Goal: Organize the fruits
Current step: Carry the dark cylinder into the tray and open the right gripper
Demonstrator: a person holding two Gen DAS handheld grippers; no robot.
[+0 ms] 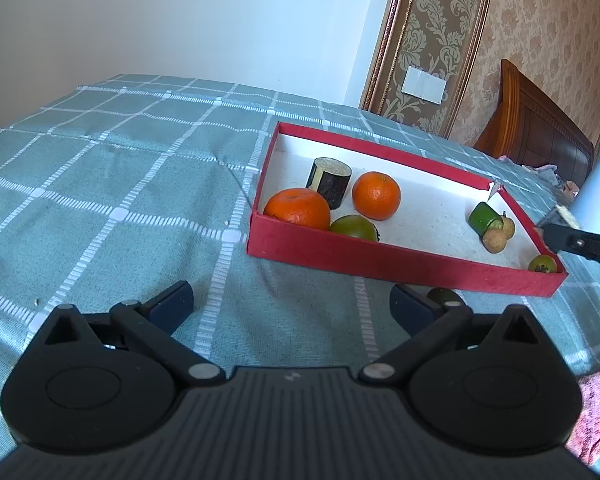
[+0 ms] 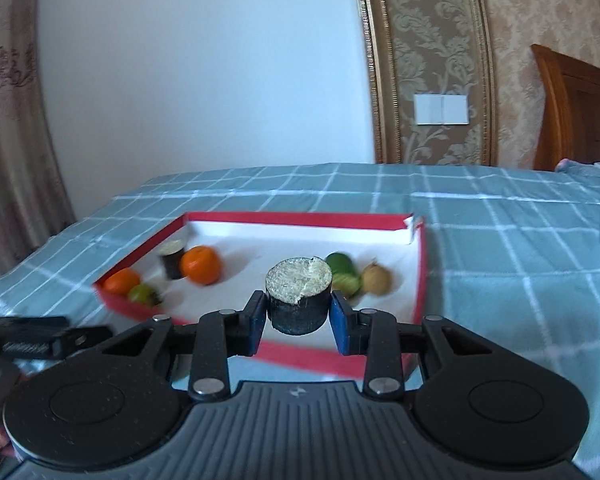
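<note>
Fruits: dark cut stalk piece [image 2: 298, 296] clamped in right hand-held gripper [image 2: 298, 316].
Carry it level over the red tray [image 2: 419, 264], set down toward 10 o'clock; left hand-held gripper [image 1: 290, 308] is released, empty.

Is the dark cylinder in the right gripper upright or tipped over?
Upright. The dark cylinder sits between the right gripper's blue pads with its pale cut face pointing up.
</note>
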